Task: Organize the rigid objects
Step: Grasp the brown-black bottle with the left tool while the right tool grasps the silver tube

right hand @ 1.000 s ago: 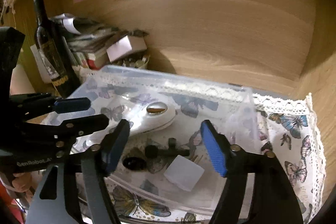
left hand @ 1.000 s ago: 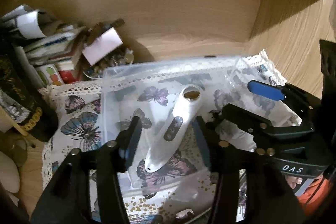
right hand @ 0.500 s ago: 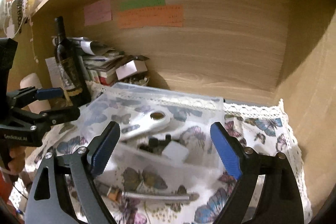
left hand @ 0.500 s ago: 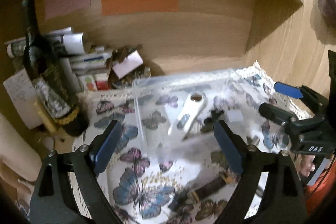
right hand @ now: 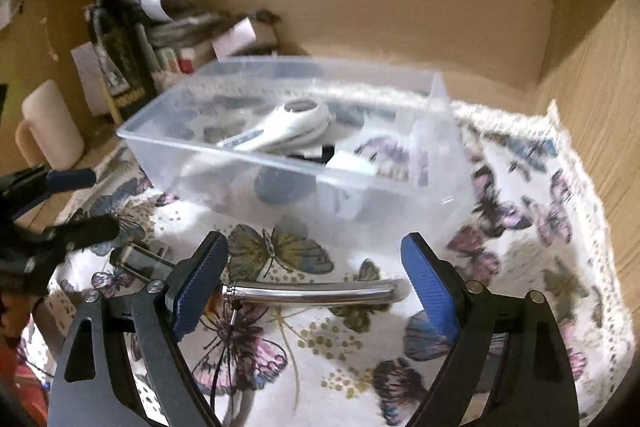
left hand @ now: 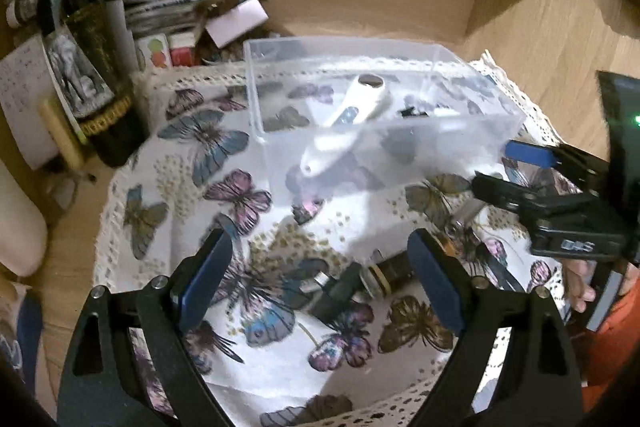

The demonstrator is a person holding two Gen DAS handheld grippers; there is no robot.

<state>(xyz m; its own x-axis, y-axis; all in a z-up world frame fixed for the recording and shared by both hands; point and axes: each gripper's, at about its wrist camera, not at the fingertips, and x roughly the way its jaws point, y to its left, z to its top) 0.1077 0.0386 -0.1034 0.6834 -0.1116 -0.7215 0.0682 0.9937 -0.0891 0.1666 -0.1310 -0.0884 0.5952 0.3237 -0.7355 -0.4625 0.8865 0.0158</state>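
Observation:
A clear plastic box (left hand: pixel 256 99) (right hand: pixel 280 167) stands on the butterfly cloth (left hand: pixel 168 155). In it lie a white handheld device (left hand: pixel 352 115) (right hand: pixel 288 125), a white block (right hand: pixel 352 163) and small dark parts. In front of the box a metal tool with a dark end (left hand: pixel 360 279) and a shiny curved handle (right hand: pixel 312 293) lies on the cloth. My left gripper (left hand: pixel 320 279) is open and empty above the tool's dark end. My right gripper (right hand: pixel 316 283) is open and empty, with the handle between its fingers.
A dark wine bottle (left hand: pixel 92 59) (right hand: pixel 120 47) and a heap of papers and boxes (left hand: pixel 176 15) stand at the back left against the wooden wall. A cream roll (right hand: pixel 48 123) is at the left. A wooden side wall (right hand: pixel 600 75) closes the right.
The white device, held in the left gripper a second ago, now lies in the box. Both grippers have opened wide and drawn back toward the tool in front.

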